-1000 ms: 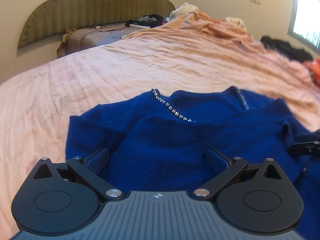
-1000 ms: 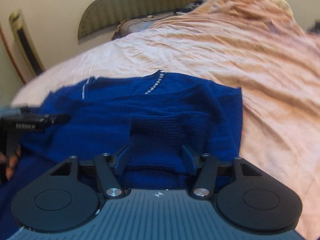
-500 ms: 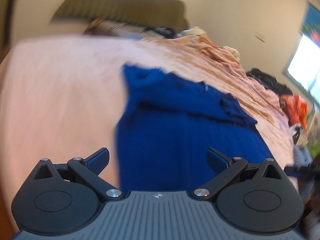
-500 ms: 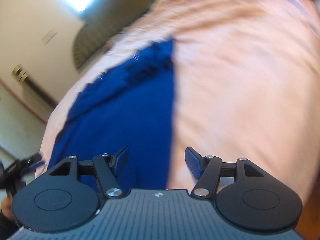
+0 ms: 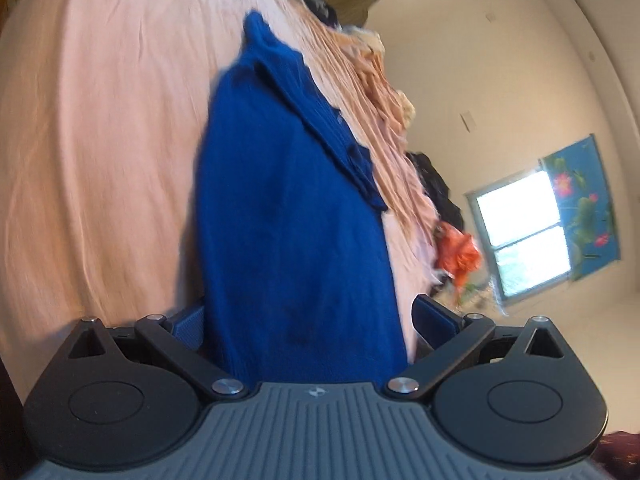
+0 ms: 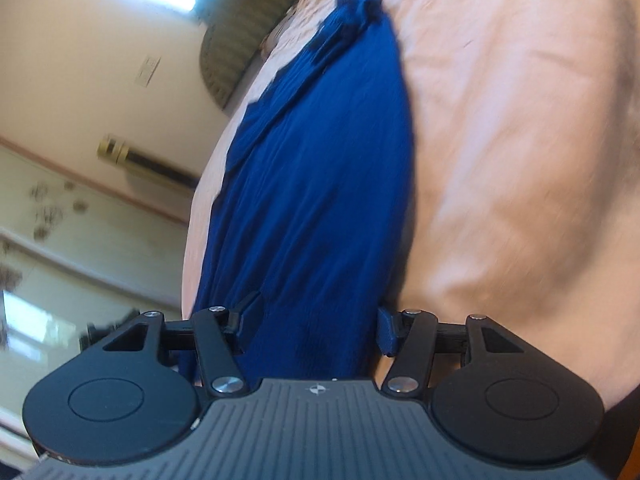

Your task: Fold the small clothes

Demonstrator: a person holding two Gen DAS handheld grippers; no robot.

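Observation:
A blue knit sweater (image 5: 288, 220) lies flat on the pink bedsheet (image 5: 100, 140), its sleeves folded in at the far end. Both views are rolled sideways. My left gripper (image 5: 312, 318) is open wide and straddles the sweater's near edge; the sheet-side finger (image 5: 188, 320) is partly hidden behind the fabric. In the right wrist view the same sweater (image 6: 320, 160) runs away from my right gripper (image 6: 314, 324), which is open with the near edge between its fingers. The sheet (image 6: 520, 140) fills that view's right side.
A crumpled peach blanket (image 5: 384, 92) lies beyond the sweater, with dark clothes (image 5: 436, 184) and an orange garment (image 5: 458, 254) further along. A window (image 5: 524, 232) is on the far wall. The padded headboard (image 6: 232, 40) stands at the bed's head.
Both grippers pulled back from the sleeves to the sweater's near edge and rolled sideways. The right one let go of the sleeve cuff, which now lies folded on the body.

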